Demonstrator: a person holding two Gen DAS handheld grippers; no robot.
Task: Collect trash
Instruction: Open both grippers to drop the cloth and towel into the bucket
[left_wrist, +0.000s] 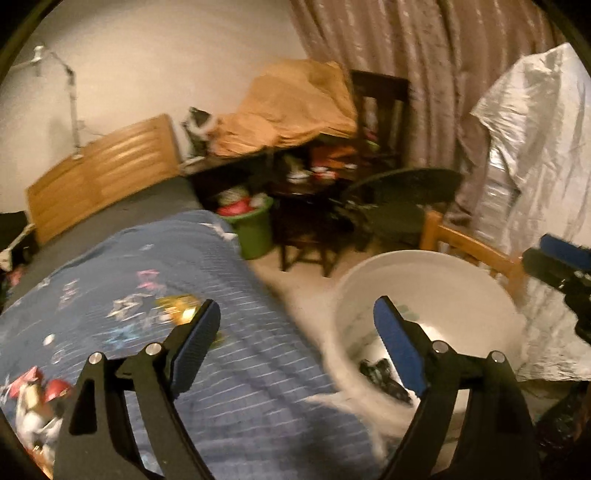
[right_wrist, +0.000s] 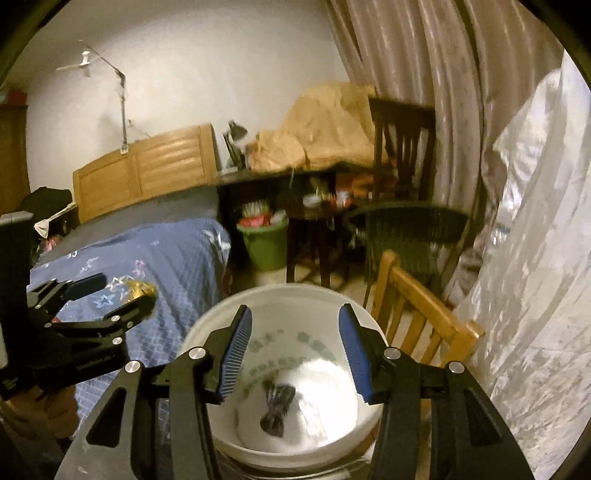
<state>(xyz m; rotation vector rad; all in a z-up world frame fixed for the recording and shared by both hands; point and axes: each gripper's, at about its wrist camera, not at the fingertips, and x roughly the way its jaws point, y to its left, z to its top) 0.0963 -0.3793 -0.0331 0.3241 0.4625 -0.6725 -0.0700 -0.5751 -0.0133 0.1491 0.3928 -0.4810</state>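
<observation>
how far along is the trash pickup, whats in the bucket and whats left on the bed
Done: a dark crumpled piece lies at the bottom of the white bucket. In hand: nothing; the left gripper and right gripper both show empty, open jaws. Left: a shiny gold wrapper on the blue quilt.

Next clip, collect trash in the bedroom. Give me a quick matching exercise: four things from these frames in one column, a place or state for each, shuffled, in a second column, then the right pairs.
Things:
1. white bucket
2. green bin
3. gold wrapper
4. right gripper

Places or states:
A. lying on the blue quilt
B. on the floor beside the dark desk, heaped full
C. open, empty, over the bucket's mouth
D. next to the bed, dark crumpled trash at its bottom

Pairs: 1-D, 2-B, 3-A, 4-C
</observation>
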